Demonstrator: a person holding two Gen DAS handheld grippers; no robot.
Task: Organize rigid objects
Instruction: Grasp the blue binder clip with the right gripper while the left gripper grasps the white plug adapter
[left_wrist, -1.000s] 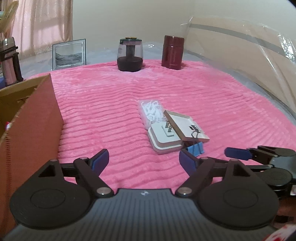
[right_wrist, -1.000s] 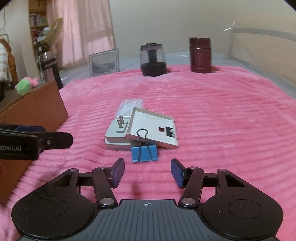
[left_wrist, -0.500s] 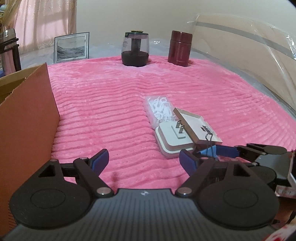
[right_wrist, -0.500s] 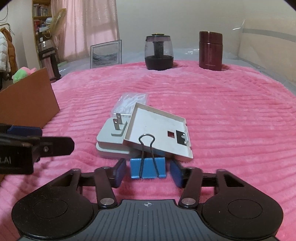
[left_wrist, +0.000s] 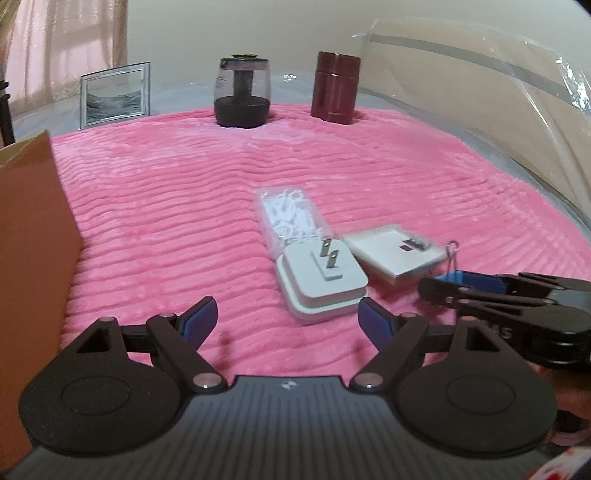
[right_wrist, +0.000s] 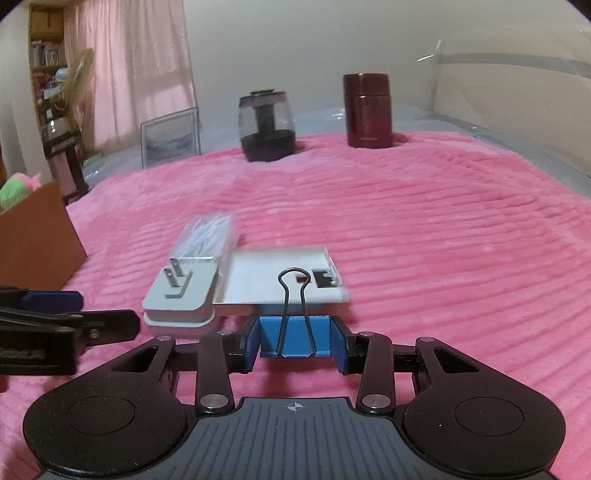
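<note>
My right gripper (right_wrist: 294, 339) is shut on a blue binder clip (right_wrist: 293, 338) that is clamped to a flat grey plate (right_wrist: 280, 278); the plate hangs lifted above the pink blanket. The clip (left_wrist: 452, 276) and plate (left_wrist: 395, 251) also show in the left wrist view, with the right gripper (left_wrist: 461, 286) at the right. A white plug adapter (right_wrist: 181, 295) lies beside the plate, prongs up, also seen in the left wrist view (left_wrist: 321, 280). A clear packet of white clips (left_wrist: 288, 218) lies behind it. My left gripper (left_wrist: 286, 321) is open and empty, just in front of the adapter.
A brown cardboard box (left_wrist: 33, 229) stands at the left. At the far edge of the pink blanket (left_wrist: 166, 206) stand a picture frame (left_wrist: 114, 94), a dark glass jar (left_wrist: 242, 98) and a maroon canister (left_wrist: 336, 88). Clear plastic sheeting (left_wrist: 480, 85) rises at the right.
My right gripper moved forward and closed on the blue binder clip, then lifted it with the grey plate off the adapter. My left gripper has stayed open and moved closer to the adapter.
</note>
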